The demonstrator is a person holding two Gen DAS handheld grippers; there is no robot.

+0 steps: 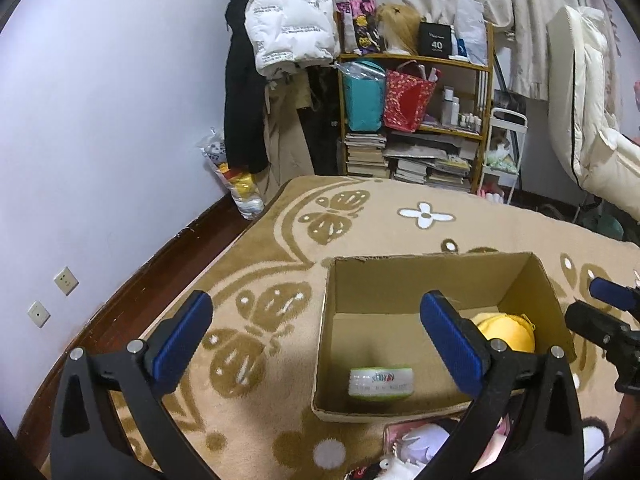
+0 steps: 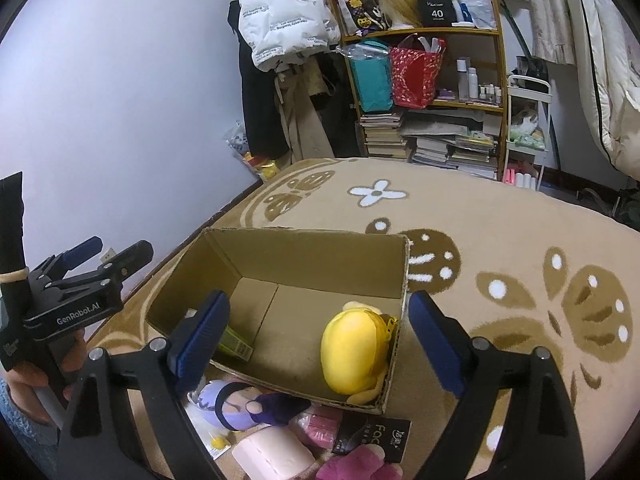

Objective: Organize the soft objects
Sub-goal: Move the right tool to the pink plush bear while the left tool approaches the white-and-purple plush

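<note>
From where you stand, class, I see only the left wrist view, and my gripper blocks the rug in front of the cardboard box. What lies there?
Observer: A purple-haired doll lies against the cardboard box's near wall.
Operator: Anything beside it?
Observer: A pale pink roll and a magenta plush, nearer the camera.
Operator: Is the yellow plush fully inside?
Observer: Yes, the yellow plush sits in the box's near right corner.
</note>
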